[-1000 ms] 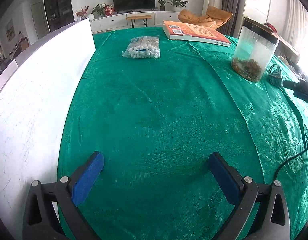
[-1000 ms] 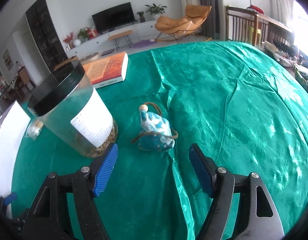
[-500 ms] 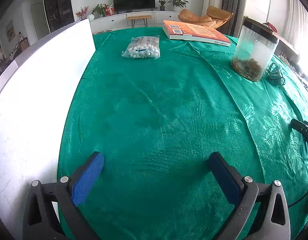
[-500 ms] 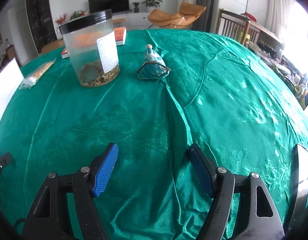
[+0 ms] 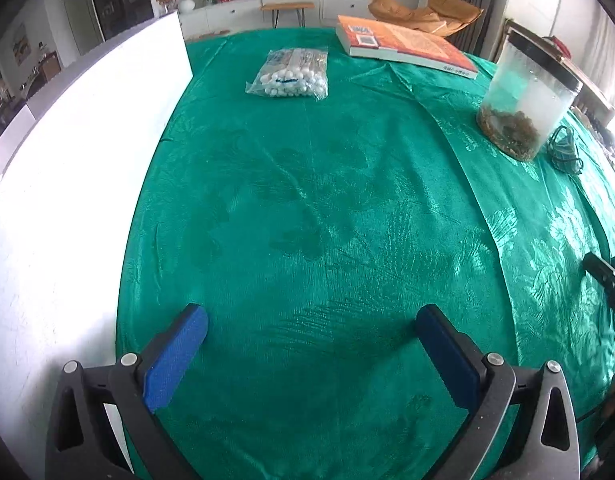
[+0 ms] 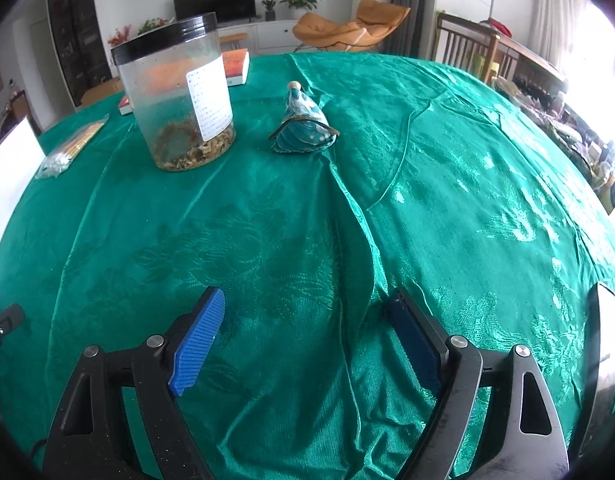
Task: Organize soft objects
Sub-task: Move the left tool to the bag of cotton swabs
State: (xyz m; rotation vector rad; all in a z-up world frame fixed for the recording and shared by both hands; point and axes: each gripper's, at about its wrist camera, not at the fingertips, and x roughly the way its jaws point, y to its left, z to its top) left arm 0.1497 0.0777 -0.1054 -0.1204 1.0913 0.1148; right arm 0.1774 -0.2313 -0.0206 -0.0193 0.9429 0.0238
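- The little blue-and-white fabric pouch point(image 6: 303, 130) with a bead on top sits upright on the green tablecloth point(image 6: 447, 208), just right of the clear jar point(image 6: 179, 100) and well ahead of the right gripper point(image 6: 305, 338).
- Right gripper: jaws opening wide, nothing between them but a raised cloth fold point(image 6: 355, 240).
- Left gripper point(image 5: 313, 346) is spread wide too, empty — bag of cotton balls point(image 5: 293, 74) lies far ahead, next to the orange book point(image 5: 407, 46).
- Risk, I'd guess: that fold could snag a fingertip, or a reach clips the jar.
- Plenty of bare cloth mid-table; white board point(image 5: 67, 184) walls the left edge.
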